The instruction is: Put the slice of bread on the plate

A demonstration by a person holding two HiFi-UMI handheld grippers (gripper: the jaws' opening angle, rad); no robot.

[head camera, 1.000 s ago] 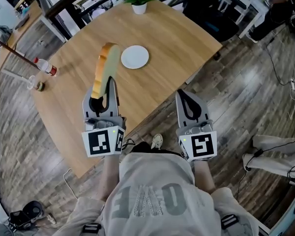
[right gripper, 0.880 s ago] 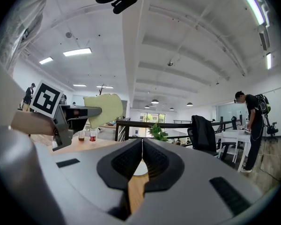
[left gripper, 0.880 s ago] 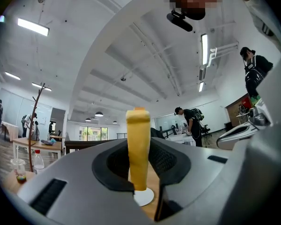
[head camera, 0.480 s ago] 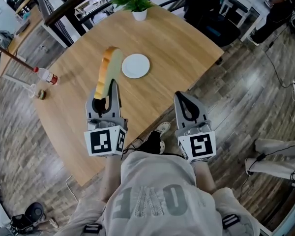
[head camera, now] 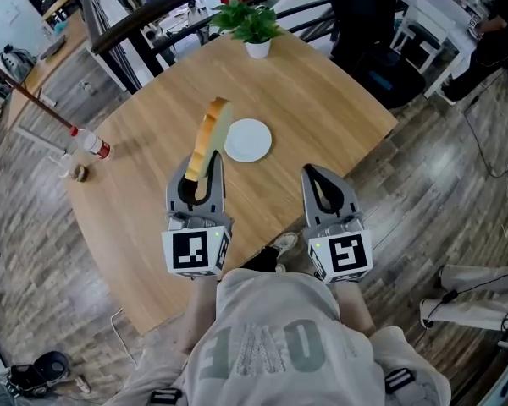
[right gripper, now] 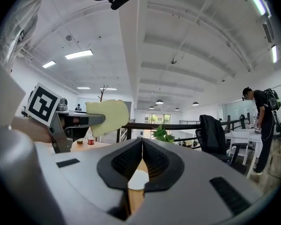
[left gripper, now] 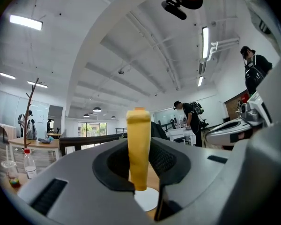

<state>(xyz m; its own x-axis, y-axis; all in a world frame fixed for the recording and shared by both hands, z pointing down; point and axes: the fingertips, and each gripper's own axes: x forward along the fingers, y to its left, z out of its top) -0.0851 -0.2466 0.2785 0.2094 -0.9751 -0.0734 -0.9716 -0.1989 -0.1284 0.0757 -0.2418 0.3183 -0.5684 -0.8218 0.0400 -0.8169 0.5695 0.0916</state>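
Head view showed me the round light wooden desk (head camera: 322,100) from steeply above, with both tools held out level over its near edge. The left tool (head camera: 205,166) was clamped narrow on the lower end of the pale slice of bread with a golden-brown crust (head camera: 212,138), which stood on edge and stuck out past the jaw tips. In that view the far end of the slice lay just beside the left rim of the small round white plate (head camera: 248,139), but the bread was up in the air in the tool's grip, not on the plate. In the left gripper view I saw the slice edge-on, upright between the two dark pads, which pressed on it from either side, and the plate lay on the desk below and beyond it. The right tool (head camera: 315,172) hung over the desk's near edge, well apart from the plate; in the right gripper view its jaws met in a closed line with nothing between them. A green plant in a white pot (head camera: 254,25) stood at the desk's far edge, and a clear plastic bottle with a red label (head camera: 91,143) stood near the left edge.
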